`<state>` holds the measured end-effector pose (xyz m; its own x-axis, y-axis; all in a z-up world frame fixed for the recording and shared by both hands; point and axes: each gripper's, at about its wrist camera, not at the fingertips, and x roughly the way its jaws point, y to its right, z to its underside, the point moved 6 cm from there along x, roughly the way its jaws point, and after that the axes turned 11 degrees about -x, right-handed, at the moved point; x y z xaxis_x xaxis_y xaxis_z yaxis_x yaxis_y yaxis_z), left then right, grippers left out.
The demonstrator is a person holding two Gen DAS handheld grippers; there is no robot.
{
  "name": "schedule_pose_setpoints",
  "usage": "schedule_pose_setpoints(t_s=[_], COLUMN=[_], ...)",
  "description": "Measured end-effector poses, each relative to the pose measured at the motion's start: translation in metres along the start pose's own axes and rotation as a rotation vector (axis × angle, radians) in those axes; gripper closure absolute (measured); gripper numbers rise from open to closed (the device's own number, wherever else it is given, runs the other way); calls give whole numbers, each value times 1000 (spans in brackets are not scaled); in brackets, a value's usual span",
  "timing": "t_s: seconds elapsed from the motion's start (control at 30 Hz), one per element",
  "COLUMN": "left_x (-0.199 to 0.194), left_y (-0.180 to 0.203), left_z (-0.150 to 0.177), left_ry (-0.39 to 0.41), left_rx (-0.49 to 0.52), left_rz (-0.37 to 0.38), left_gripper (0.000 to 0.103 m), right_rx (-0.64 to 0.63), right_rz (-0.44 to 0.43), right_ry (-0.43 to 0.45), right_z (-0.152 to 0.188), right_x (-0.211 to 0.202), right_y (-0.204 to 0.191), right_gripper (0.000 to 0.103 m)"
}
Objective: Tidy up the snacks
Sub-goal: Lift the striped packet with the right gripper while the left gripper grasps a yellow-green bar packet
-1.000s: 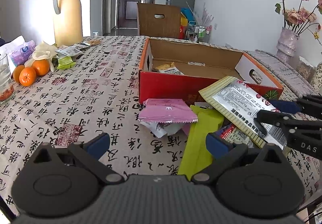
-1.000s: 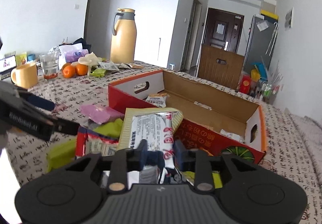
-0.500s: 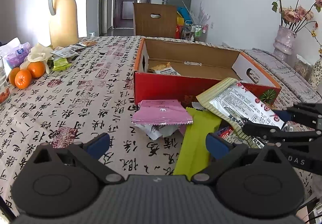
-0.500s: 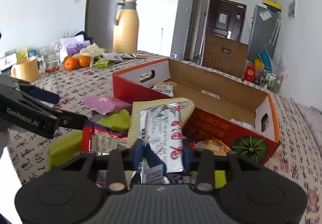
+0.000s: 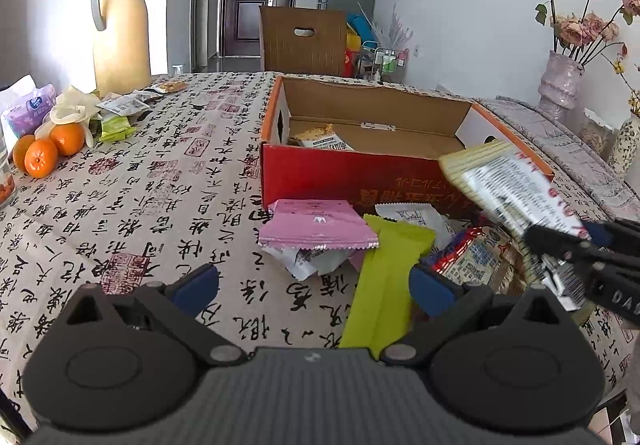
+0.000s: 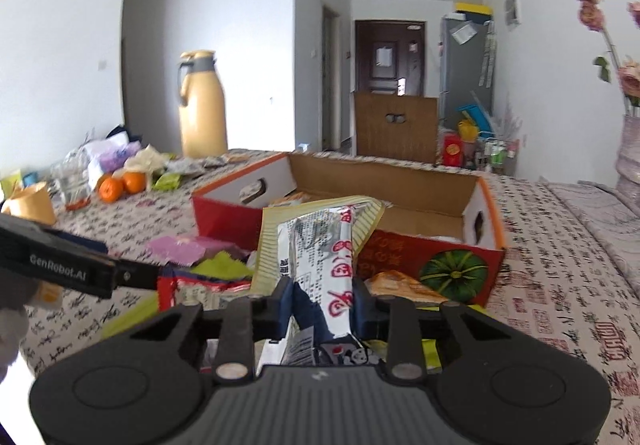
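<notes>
Because the right gripper (image 6: 322,295) is clamped on one end of the striped snack packet (image 6: 320,241), the crinkly film bag hangs free above the pile before the red box (image 6: 420,257); it looks light, floppy, slippery. The left gripper (image 5: 314,285) hovers, jaws apart and empty.

bright daylight from left, fisheye-bent edges, dark corners, slight motion blur
</notes>
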<state>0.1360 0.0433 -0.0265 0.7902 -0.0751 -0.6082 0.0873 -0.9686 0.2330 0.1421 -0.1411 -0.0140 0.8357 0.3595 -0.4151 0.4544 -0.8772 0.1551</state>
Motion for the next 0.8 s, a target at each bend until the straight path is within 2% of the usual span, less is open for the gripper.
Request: schedule_pose_setpoints(t_s=[0.33,0.63,0.8], left_x=[-1,-5,-3], left_y=[-3,-3,-3], left_z=[6,22,30], left_ry=[-16,-45,-57], left_rx=[6,6,12], left_rz=[-24,-2,-16], left_gripper=[0,0,0], right_rx=[109,170,182], right_rz=[80,98,91], right_ry=[58,57,57], right_z=[3,21,25], right_x=[-25,-35,-37], right_y=[28,42,41], right_gripper=[74,74,74])
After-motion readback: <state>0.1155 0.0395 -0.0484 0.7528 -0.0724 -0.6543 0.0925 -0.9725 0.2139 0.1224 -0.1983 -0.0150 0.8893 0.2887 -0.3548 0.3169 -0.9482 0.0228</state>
